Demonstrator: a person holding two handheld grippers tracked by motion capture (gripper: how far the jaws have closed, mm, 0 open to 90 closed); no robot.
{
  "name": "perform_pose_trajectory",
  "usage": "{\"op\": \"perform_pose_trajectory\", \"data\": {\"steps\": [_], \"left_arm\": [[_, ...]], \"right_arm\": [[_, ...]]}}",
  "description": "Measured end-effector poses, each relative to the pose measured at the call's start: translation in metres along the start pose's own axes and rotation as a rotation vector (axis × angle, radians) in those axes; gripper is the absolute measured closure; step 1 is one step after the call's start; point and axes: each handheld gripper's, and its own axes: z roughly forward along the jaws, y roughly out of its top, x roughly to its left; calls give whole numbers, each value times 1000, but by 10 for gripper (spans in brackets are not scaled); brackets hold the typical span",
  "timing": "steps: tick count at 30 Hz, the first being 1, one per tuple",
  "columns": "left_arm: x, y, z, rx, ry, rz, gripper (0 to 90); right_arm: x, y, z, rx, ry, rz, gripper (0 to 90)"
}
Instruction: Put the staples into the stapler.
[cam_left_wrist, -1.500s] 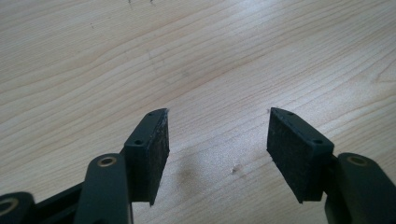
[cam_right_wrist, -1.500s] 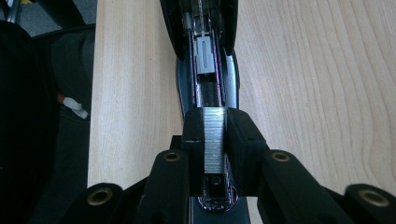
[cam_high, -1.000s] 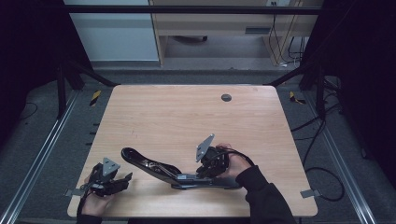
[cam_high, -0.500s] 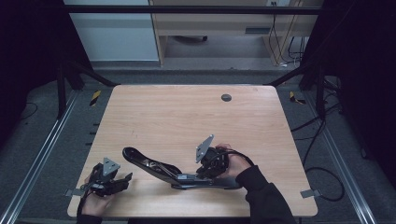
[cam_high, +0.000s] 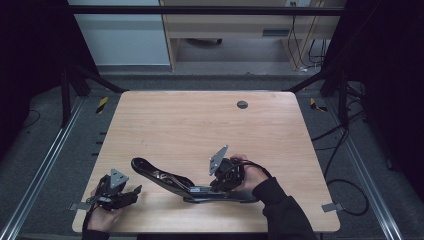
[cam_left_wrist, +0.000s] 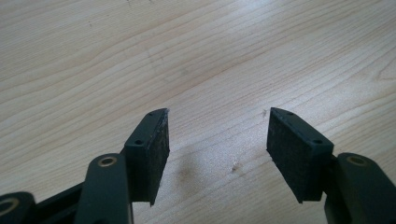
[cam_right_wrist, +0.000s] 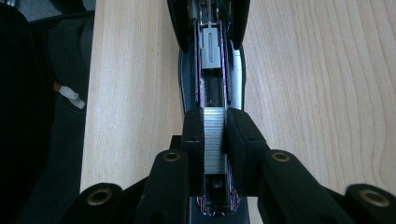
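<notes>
A long black stapler (cam_high: 167, 180) lies swung open near the table's front edge, its lid arm reaching toward the left. From the right gripper view its magazine channel (cam_right_wrist: 212, 56) runs straight away from me, with a silver pusher inside. My right gripper (cam_right_wrist: 215, 137) is shut on a silver strip of staples (cam_right_wrist: 215, 140), held right over the near end of that channel. In the high view the right gripper (cam_high: 217, 186) sits above the stapler's base. My left gripper (cam_high: 131, 195) rests at the front left, open and empty (cam_left_wrist: 217, 140), just over bare wood.
The wooden table (cam_high: 200, 130) has a small round grommet hole (cam_high: 242, 104) near its back edge. Its front edge runs beside the stapler, with the person's dark clothing (cam_right_wrist: 42, 116) beyond it. Metal frame rails (cam_high: 45, 160) flank the table.
</notes>
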Motion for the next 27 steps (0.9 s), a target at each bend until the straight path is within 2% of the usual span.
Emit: {"op": "perform_pose_trajectory", "data": {"steps": [10,11,23,27], "left_arm": [[0,0,0,2,-1,2,386],[0,0,0,2,-1,2,386],[0,0,0,3,-1,3,386],[0,0,0,3,-1,2,386]], "right_arm": [[-1,0,-1,-10,-7,-2,779],[-1,0,-1,-14,-5,-14,779],[-1,0,2,4,-3,-31,778],[-2,0,1,1,-2,-15,772]]}}
